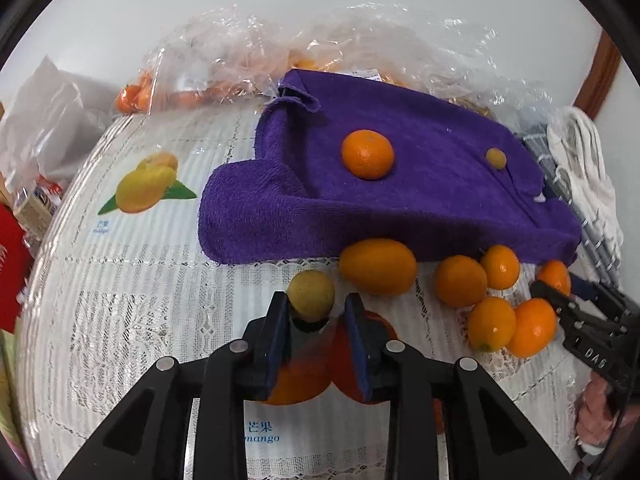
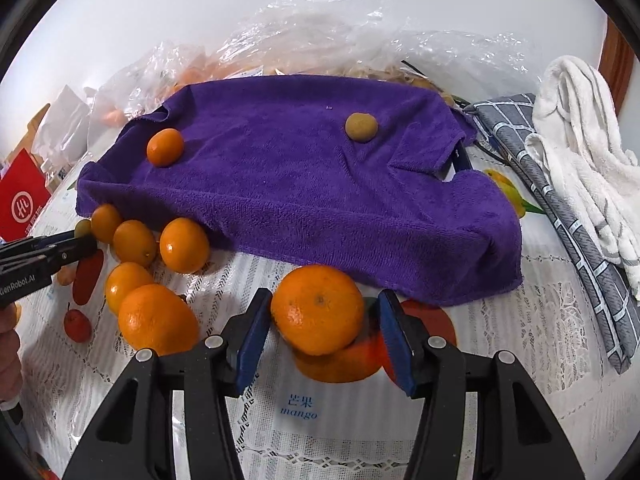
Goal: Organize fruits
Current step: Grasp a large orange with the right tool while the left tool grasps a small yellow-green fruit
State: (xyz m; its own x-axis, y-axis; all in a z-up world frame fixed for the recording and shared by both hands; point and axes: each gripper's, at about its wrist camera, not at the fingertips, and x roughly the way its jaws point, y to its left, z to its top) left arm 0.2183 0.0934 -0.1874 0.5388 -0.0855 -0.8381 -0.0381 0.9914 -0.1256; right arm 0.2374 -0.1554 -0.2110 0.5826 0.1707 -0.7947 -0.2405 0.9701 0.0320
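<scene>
**Fruits Scattered Around the Purple Towel**

One small orange [image 1: 367,154] and a greenish-brown round fruit [image 1: 496,158] sat well apart on the purple towel [image 2: 304,184]. A yellow-green fruit [image 1: 311,295] lay on the surface before the towel's edge. A cluster of oval orange kumquats [image 2: 138,264] rested beside it, some touching. A larger mandarin [image 2: 318,308] sat near the towel's front edge.

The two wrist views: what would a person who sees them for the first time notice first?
First, the purple towel spread across the middle of the lace tablecloth, with an orange fruit and a small greenish-brown fruit lying on it. Next, the big mandarin between the right gripper fingers, in front of the towel. To its left lies a cluster of small orange fruits, where the left gripper meets a yellowish-green fruit.
</scene>
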